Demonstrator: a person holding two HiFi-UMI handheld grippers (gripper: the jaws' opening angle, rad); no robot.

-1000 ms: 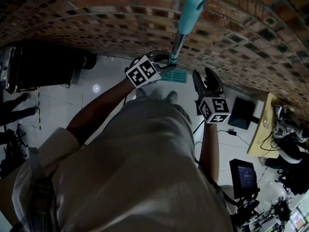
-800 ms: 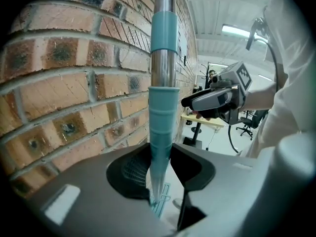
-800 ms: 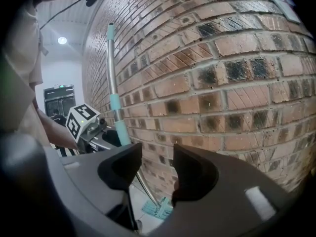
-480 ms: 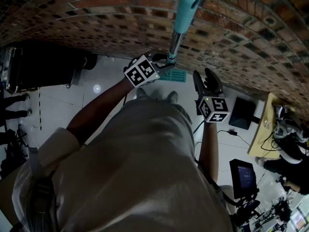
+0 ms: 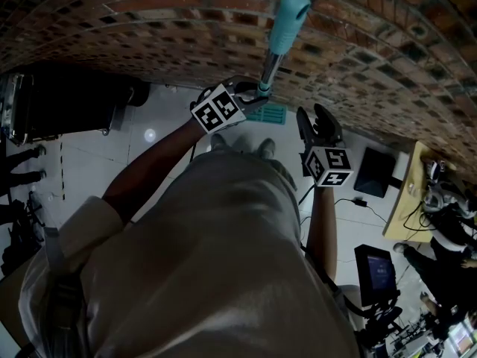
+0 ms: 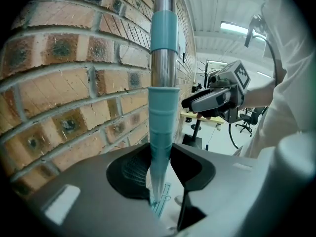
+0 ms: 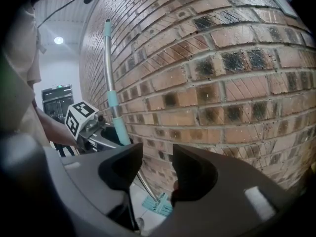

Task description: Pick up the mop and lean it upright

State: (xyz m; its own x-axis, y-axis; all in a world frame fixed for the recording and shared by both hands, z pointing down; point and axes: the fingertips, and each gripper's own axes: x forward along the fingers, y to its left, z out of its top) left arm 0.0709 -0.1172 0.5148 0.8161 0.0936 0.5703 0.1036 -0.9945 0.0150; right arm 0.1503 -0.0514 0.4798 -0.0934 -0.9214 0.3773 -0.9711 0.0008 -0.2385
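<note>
The mop stands nearly upright against the brick wall (image 5: 149,28). It has a teal grip (image 5: 289,19) on top, a metal shaft (image 6: 163,58) and a teal head (image 5: 270,115) on the floor. My left gripper (image 5: 253,95) is shut on the shaft's teal sleeve (image 6: 161,132); the sleeve sits between both pads. My right gripper (image 5: 316,124) hangs to the right of the mop, apart from it. Its jaws are closing with nothing between them. From the right gripper (image 7: 157,171) view the mop shaft (image 7: 109,78) and mop head (image 7: 159,204) lie left of and beyond the jaws.
A black case (image 5: 59,103) stands on the floor at the left by the wall. To the right are a dark flat panel (image 5: 373,174), a wooden table (image 5: 405,196), a small screen (image 5: 376,271) and a cable. Another person's feet show at the far left.
The top of the mop handle has shifted a little to the left, closer to the wall. The right gripper has crept slightly up and left, staying off the mop.
</note>
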